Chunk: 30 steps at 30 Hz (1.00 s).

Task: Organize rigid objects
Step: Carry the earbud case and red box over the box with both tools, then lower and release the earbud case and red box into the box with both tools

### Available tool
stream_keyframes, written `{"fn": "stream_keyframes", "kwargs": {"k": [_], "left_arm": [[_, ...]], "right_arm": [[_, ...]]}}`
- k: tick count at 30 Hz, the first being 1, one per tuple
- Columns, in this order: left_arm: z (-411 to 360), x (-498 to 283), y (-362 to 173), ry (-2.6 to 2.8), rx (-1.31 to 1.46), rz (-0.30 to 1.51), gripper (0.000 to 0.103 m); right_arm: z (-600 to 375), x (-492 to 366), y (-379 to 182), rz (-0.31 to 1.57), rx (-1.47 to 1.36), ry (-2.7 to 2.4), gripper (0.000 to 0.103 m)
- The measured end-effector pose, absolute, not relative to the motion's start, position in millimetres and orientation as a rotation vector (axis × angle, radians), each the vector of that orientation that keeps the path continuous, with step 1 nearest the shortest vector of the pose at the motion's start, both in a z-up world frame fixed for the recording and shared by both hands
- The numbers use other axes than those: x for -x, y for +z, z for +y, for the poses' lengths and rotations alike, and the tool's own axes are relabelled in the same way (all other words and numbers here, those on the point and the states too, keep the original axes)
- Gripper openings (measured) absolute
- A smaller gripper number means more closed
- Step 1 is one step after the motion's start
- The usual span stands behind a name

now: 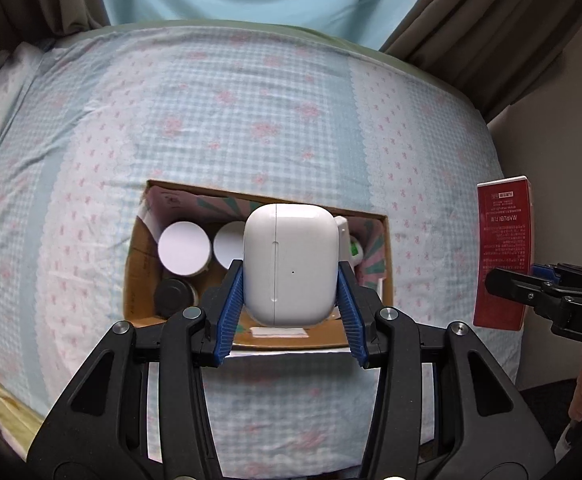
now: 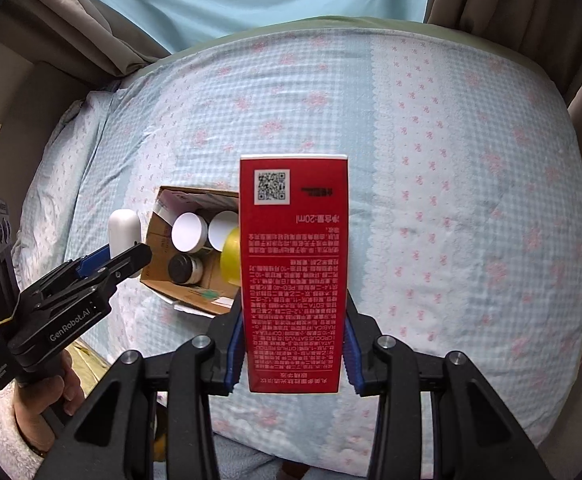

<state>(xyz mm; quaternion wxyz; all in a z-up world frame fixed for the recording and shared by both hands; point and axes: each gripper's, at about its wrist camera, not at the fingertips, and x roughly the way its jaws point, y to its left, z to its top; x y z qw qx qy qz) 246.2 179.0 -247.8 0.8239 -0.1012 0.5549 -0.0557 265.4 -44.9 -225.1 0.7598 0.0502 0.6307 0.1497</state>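
Left tongs: clamped on the white earbud case, blue pads pressed to its two narrow sides near the bottom, so most of the case stood clear above them.
Earbud case: was carried upright, hinge seam vertical, in front of the cardboard box; judged to be lined up for lowering into the box.
Right tongs: closed on the red carton, gripping its lower part by both long edges, print upside down to the camera.
Red carton: hung in the air above the bed, at about 3 o'clock of the box and apart from it; probably waiting its turn.
Cardboard box: lay open on the bed; it held two white-lidded jars, a dark-lidded jar at 6 o'clock of them, and a yellow thing half hidden by the carton.
Pose, left: held low and level, aimed across the box toward 12 o'clock; a hand wrapped its handle.
Pose, right: level beside the left tongs, pointing the same way.
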Motion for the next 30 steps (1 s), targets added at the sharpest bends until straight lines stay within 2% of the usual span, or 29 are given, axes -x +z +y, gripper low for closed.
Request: {"fn": "stream_keyframes", "kwargs": {"k": [8,18,28,29,30], "left_arm": [[231.2,-265.7,-305.2,-0.192,0.113,1.232,0.041],[215.0,-285.8,-395.0,-0.354,0.0,1.264,0.041],[204.4,-287.6,-423.0,-0.421,-0.09,1.256,0.041],[204.2,-287.2,-421.3,-0.418,-0.093,1.244,0.043],[204.2,-286.5,-418.9,-0.417,-0.094,1.233,0.062]], "right_arm": [[5.0,-259.0,-284.0,1.378,-0.281,0.248,0.037],[23.2,-256.2,-353.2,1.354,-0.294,0.062,0.037],[23.0,-258.5,-382.9,1.38,-0.369,-0.046,0.038],[20.8,-258.4,-384.2,1.373,-0.393,-0.061,0.039],[18.7,-258.2,-385.1,1.362,-0.417,-0.074,0.041]]}}
